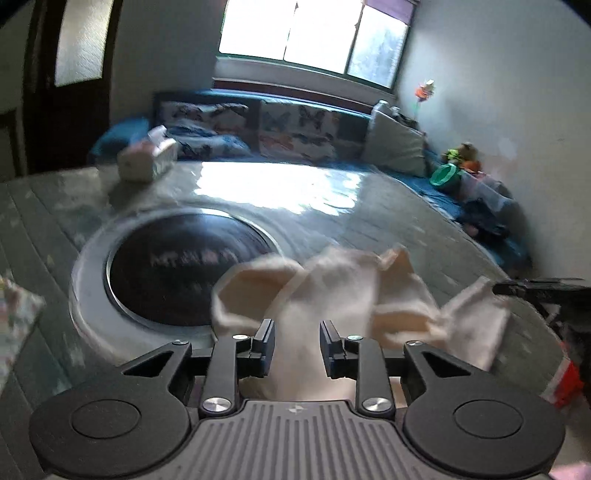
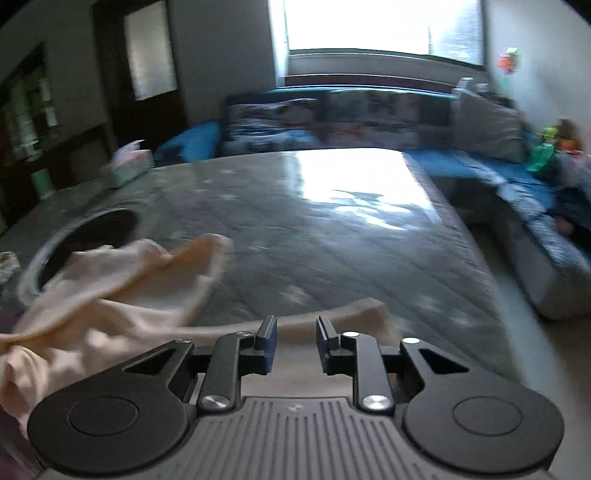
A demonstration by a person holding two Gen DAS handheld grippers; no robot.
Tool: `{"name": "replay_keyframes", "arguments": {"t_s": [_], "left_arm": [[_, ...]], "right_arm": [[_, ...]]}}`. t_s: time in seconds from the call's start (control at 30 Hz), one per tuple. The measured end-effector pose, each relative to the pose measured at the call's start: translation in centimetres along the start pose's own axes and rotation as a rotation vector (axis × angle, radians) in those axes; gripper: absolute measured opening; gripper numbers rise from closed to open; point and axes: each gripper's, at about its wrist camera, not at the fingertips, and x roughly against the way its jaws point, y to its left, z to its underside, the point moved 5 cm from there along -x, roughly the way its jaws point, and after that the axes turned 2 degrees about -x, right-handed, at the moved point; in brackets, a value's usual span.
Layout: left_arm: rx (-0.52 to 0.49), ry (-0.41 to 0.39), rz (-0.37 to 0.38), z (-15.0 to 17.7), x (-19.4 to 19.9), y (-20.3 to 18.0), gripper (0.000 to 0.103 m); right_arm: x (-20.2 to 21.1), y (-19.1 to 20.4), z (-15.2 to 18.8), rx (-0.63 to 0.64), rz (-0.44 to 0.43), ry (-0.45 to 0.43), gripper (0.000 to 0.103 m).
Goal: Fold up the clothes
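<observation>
Left wrist view
- Left gripper (image 1: 297, 345): jaws stood apart with the cloth passing between them; neither pad clearly pressed it, so released.
- Garment (image 1: 332, 295): one cream-white piece, crumpled and blurred, lay from the gripper's 12 o'clock out to 3 o'clock on the table.
- Right gripper (image 1: 496, 288): only its dark tip showed at 3 o'clock, at a corner of the garment; I could not tell its grip from here.
- Table (image 1: 388, 229): one grey-green patterned top, glossy with window glare at 12 o'clock.
- Round inset (image 1: 184, 266): one dark disc in a pale ring at 10 o'clock.
- Tissue box (image 1: 146, 160): one, at 11 o'clock.
- Room: one blue sofa (image 1: 351, 125) with butterfly cushions, one bright window (image 1: 314, 33).

Right wrist view
- Right gripper (image 2: 295, 345): jaws apart, a flat edge of cloth just beyond the tips, nothing pinched; released.
- Garment: one, heaped at 9 to 10 o'clock, a strip reaching to 12 o'clock.
- Table: same top; round inset at 10 o'clock, tissue box at 11 o'clock.
- Room: sofa at 12 to 2 o'clock, window above, dark door (image 2: 147, 55) at 11 o'clock.
</observation>
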Motion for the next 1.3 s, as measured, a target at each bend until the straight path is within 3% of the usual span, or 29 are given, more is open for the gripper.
{"name": "replay_keyframes", "arguments": {"t_s": [0.1, 0.3, 0.5, 0.73, 0.83, 0.9, 0.97, 1.03, 1.1, 1.3], "left_arm": [[0.000, 0.010, -0.041, -1.8, -3.3, 1.9, 0.031], [-0.039, 0.074, -0.112, -4.4, -10.0, 4.8, 0.035], [-0.080, 0.142, -0.004, -5.1, -14.3, 5.2, 0.038], [-0.162, 0.186, 0.051, -4.4, -16.7, 4.2, 0.042], [-0.182, 0.178, 0.096, -4.5, -17.0, 4.0, 0.037], [-0.183, 0.174, 0.133, -4.5, -17.0, 4.0, 0.019], [-0.195, 0.163, 0.151, -4.4, -17.0, 3.8, 0.013], [-0.208, 0.143, 0.135, -4.5, -16.9, 3.7, 0.009], [-0.196, 0.117, 0.099, -4.9, -16.7, 4.1, 0.007], [-0.087, -0.001, -0.065, -7.1, -16.2, 6.8, 0.007]], "right_arm": [[-2.8, 2.2, -1.4, 0.035, -0.080, 0.020, 0.029], [-7.3, 4.7, -4.0, 0.073, -0.136, 0.053, 0.034], [-10.3, 5.3, -4.8, 0.086, -0.163, 0.086, 0.034], [-12.1, 5.4, -5.1, 0.091, -0.181, 0.110, 0.038], [-12.7, 5.5, -5.2, 0.089, -0.192, 0.119, 0.038], [-12.7, 5.6, -5.4, 0.096, -0.189, 0.110, 0.036], [-12.8, 5.7, -5.5, 0.103, -0.187, 0.100, 0.035], [-12.8, 5.9, -5.7, 0.110, -0.185, 0.091, 0.016], [-12.8, 6.0, -5.9, 0.117, -0.183, 0.081, 0.009], [-12.8, 6.2, -7.3, 0.133, -0.143, 0.023, 0.006]]}}
